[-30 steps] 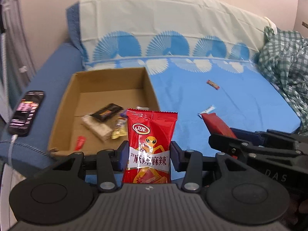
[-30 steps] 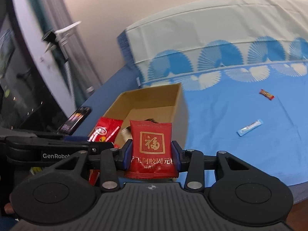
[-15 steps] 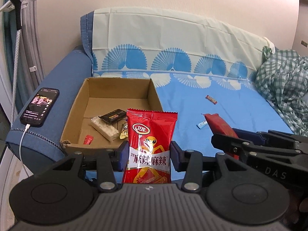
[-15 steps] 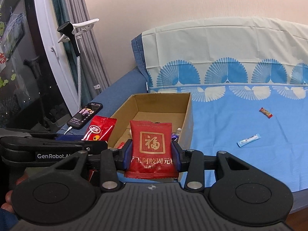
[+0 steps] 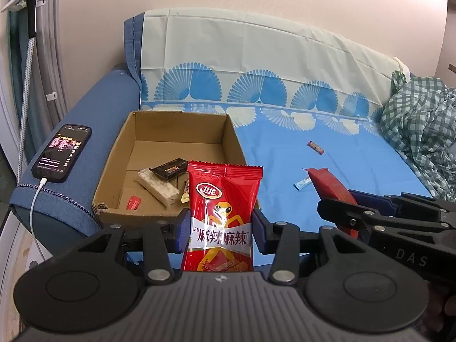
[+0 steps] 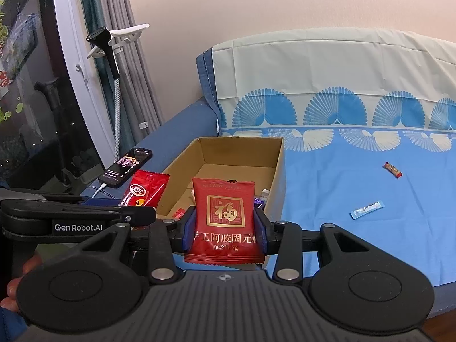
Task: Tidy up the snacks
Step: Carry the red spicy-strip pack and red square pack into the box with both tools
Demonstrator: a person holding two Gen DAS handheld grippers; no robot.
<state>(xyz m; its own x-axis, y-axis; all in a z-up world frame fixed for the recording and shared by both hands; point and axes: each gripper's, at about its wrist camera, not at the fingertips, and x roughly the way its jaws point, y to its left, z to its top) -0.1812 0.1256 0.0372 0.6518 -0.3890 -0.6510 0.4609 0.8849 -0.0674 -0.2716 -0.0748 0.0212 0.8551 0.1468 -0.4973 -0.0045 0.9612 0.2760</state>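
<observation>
Your left gripper [image 5: 221, 235] has blue-padded fingers [image 5: 181, 235] around a bright red snack packet [image 5: 223, 213] printed with an orange figure and a white band; your right gripper [image 6: 225, 230], a deeper red packet [image 6: 225, 216] with a gold square emblem. Behind sit a plain brown cardboard box [image 5: 114, 168] and a sky-blue sheet [image 5: 327, 171] patterned with white-and-blue fans.
</observation>
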